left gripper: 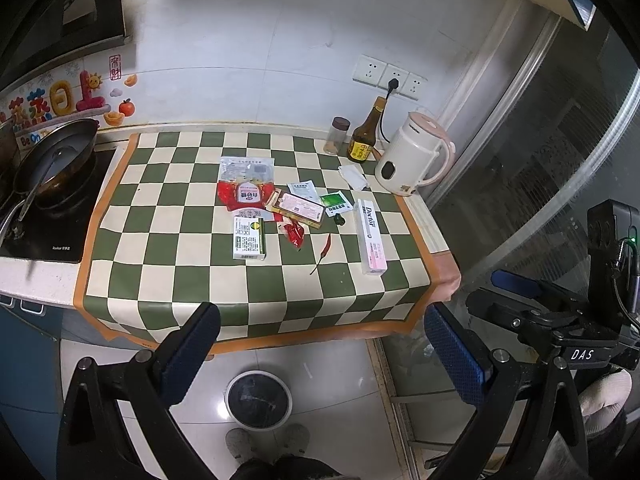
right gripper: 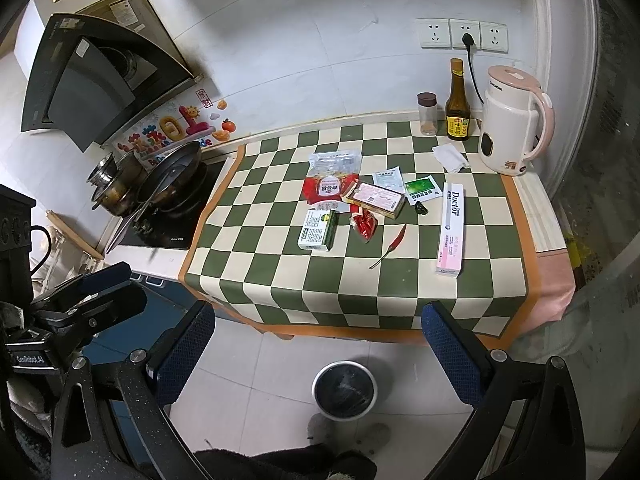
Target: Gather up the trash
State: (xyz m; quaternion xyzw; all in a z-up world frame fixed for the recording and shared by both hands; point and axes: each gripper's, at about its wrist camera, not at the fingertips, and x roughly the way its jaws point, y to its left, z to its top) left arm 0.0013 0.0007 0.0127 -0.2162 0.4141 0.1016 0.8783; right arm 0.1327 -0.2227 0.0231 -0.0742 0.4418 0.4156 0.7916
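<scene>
While both the left gripper (left gripper: 320,344) and right gripper (right gripper: 318,340) hang wide open and empty short of the checkered cloth (left gripper: 192,280), begin at its near edge; take the chilli (left gripper: 325,249) first; the bin (left gripper: 259,399) stands below that edge.

Scattered wrappers (left gripper: 245,196), medicine boxes (left gripper: 249,238), red chili (left gripper: 326,245) (flat on checkered cloth), round bin (left gripper: 259,399) below
</scene>
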